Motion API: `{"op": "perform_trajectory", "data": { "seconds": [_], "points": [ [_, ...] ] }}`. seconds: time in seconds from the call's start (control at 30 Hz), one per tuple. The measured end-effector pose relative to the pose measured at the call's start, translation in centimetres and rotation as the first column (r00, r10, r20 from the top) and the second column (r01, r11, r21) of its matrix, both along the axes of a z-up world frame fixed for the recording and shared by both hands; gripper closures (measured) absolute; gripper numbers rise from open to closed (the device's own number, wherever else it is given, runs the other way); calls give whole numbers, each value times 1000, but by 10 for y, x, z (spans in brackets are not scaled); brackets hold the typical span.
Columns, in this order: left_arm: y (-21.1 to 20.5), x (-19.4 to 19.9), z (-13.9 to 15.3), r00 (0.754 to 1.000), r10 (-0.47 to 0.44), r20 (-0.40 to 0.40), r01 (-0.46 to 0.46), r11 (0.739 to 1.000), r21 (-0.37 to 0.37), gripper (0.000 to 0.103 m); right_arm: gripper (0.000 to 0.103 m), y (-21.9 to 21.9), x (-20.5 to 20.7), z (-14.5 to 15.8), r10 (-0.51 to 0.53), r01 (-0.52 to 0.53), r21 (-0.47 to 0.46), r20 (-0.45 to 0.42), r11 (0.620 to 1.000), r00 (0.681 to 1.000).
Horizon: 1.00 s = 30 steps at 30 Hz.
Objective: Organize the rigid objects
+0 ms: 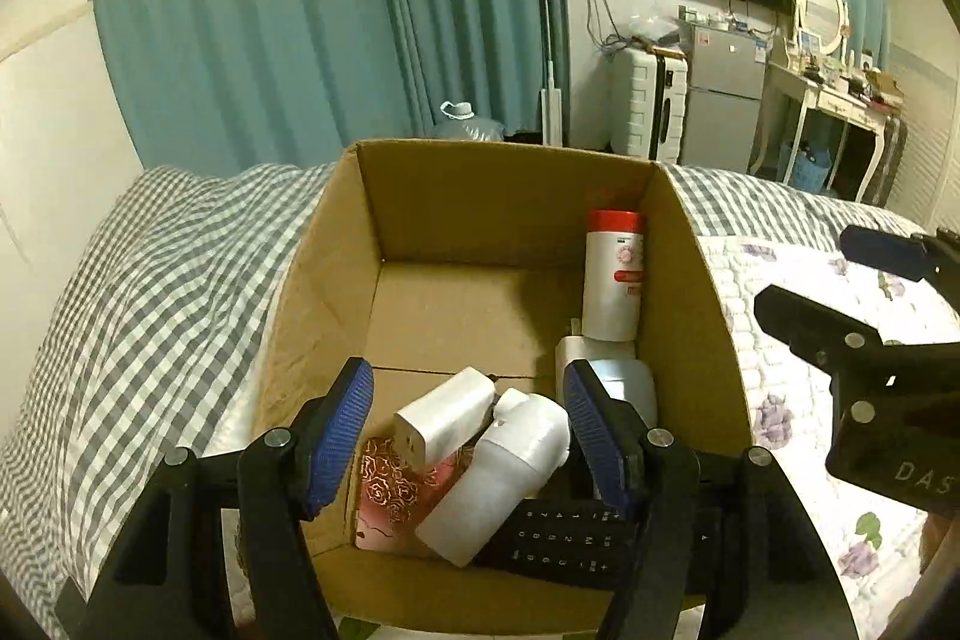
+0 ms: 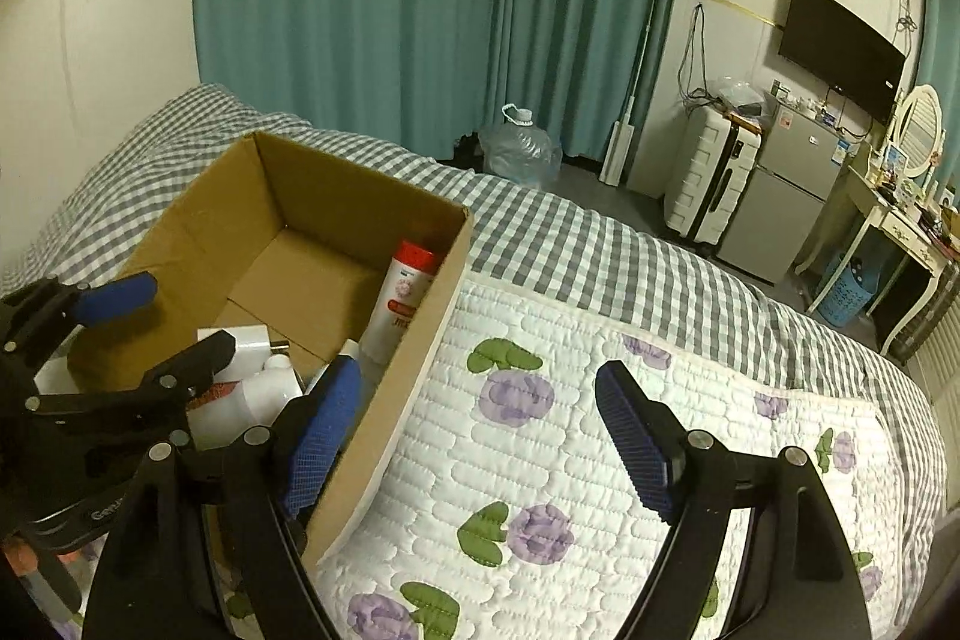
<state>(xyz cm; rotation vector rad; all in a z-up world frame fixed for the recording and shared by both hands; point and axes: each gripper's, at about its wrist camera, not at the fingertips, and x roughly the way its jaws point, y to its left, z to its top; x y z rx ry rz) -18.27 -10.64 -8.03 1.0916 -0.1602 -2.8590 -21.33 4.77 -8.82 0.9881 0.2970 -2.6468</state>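
Note:
An open cardboard box (image 1: 492, 196) stands on the bed; it also shows in the right wrist view (image 2: 420, 340). Inside are a red-capped white bottle (image 1: 613, 274), a white plastic bottle (image 1: 498, 478) lying tilted, a white charger block (image 1: 444, 415), a black remote (image 1: 558, 538) and a pink floral box (image 1: 390, 496). My left gripper (image 1: 468, 430) is open and empty above the near end of the box. My right gripper (image 2: 480, 436) is open and empty over the quilt, just right of the box; it also shows in the left wrist view (image 1: 840, 280).
A white quilt with purple flowers (image 2: 600, 460) covers the bed right of the box, over a grey checked sheet (image 1: 150, 292). Teal curtains, a water jug (image 2: 522, 148), a suitcase (image 2: 708, 178), a fridge and a dressing table stand beyond the bed.

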Motion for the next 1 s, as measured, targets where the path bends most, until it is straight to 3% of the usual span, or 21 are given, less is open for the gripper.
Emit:
{"op": "perform_trajectory", "data": {
  "seconds": [0.4,0.57,0.7,0.8,1.0],
  "points": [
    [-8,-1,0,999,39,6,-39,999,-1,34,23,4,1,0,-7,7,0,12,1000,1000],
    [0,-8,-11,997,8,81,-5,999,-35,34,23,3,-1,-5,-12,12,13,29,1000,1000],
    [3,-6,-7,999,47,26,-43,992,-116,34,23,4,0,-7,-12,11,23,32,1000,999],
    [-5,-3,2,999,44,-3,-44,999,-27,34,23,5,0,-8,-14,13,28,34,1000,999],
    [-10,0,6,998,58,-34,-58,998,-5,34,23,4,-2,-12,-23,20,49,47,999,999]
  ]
}}
